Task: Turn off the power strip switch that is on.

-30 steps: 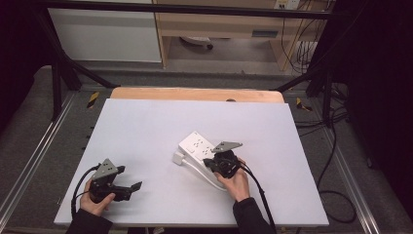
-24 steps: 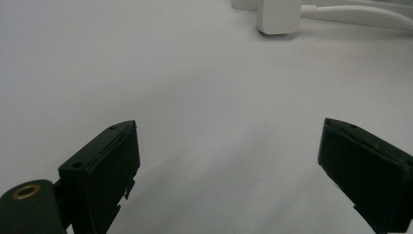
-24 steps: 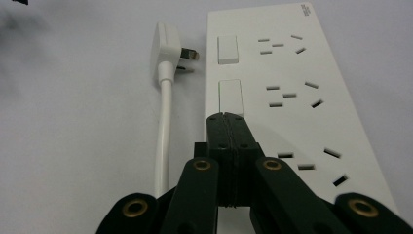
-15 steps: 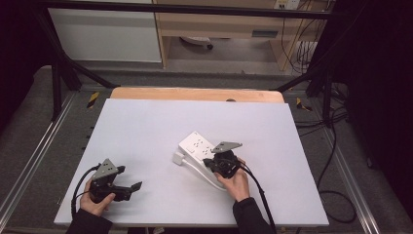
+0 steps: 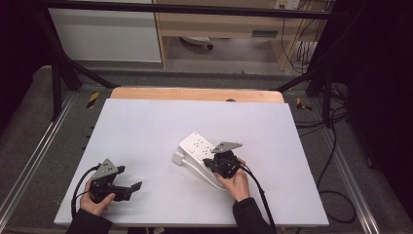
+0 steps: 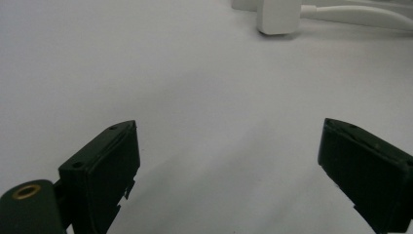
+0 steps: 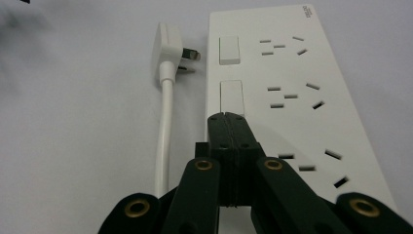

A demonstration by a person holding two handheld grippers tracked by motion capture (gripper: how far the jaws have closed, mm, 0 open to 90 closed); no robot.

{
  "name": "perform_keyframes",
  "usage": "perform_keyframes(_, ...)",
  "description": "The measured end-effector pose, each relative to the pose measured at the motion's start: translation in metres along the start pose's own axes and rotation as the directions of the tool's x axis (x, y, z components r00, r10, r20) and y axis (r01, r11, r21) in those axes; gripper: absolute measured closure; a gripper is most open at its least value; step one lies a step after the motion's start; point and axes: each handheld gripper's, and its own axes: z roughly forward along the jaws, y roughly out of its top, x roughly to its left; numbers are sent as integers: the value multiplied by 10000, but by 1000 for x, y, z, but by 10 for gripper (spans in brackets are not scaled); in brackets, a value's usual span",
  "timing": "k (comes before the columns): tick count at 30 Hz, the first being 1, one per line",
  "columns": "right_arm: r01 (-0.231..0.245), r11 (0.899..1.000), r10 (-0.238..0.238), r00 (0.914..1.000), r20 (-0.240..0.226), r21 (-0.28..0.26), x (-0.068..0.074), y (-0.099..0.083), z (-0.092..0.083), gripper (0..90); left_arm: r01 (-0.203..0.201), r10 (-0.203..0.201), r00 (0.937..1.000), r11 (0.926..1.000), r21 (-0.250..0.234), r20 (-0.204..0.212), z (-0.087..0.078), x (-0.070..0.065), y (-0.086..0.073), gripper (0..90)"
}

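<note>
**Closed tool resting over a white power strip, open tool idle at the near left**

Seen from above: a pale grey-white rectangular counter (image 5: pixel 146 126) with a strip of light wood along its far edge. Near the middle, slightly right, a white plastic rectangular power strip (image 5: pixel 196 145), lying flat and angled, sockets facing up. Just beside it, a white plastic plug (image 5: pixel 178 158) on a thick white cord (image 5: pixel 202 171), lying on the counter close to the strip's edge, whether touching or not cannot be told.

Right tool (image 5: pixel 217 164), black with a grey three-cornered plate on top, held in the person's right hand (image 5: pixel 237 181) at the near end of the strip. In the right gripper view, right tool (image 7: pixel 226 119) with both jaws pressed fully together, nothing between them, tips over the strip (image 7: pixel 292 87) beside the lower of two rectangular white rocker switches (image 7: pixel 232 96). Groups of slot sockets running along the strip's right half. Small grey lettering at the strip's far corner, too blurred to read. Plug (image 7: pixel 168 46) with metal prongs pointing toward the strip, cord (image 7: pixel 164 131) trailing back toward the camera.

Left tool (image 5: pixel 132 187), held in the left hand (image 5: pixel 95 202) at the near left, well apart from the strip. In the left gripper view, left tool (image 6: pixel 229 146) with jaws spread wide, bare counter between them, holding nothing.
</note>
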Motion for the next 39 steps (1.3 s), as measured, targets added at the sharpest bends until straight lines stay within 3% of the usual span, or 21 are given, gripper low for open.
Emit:
perform_keyframes(20,132,9999,-133,9999,-15,-85,1,-1,3,900,1,-1,10000,10000,-9,-3,0,0,0,80)
perform_keyframes(22,68,9999,-70,9997,-226,-80,1,-1,5,900,6,-6,10000,10000,-5,-3,0,0,0,80)
perform_keyframes(39,116,9999,-116,9999,-37,-28,3,0,5,900,14,-14,10000,10000,-15,-8,-1,1,0,80)
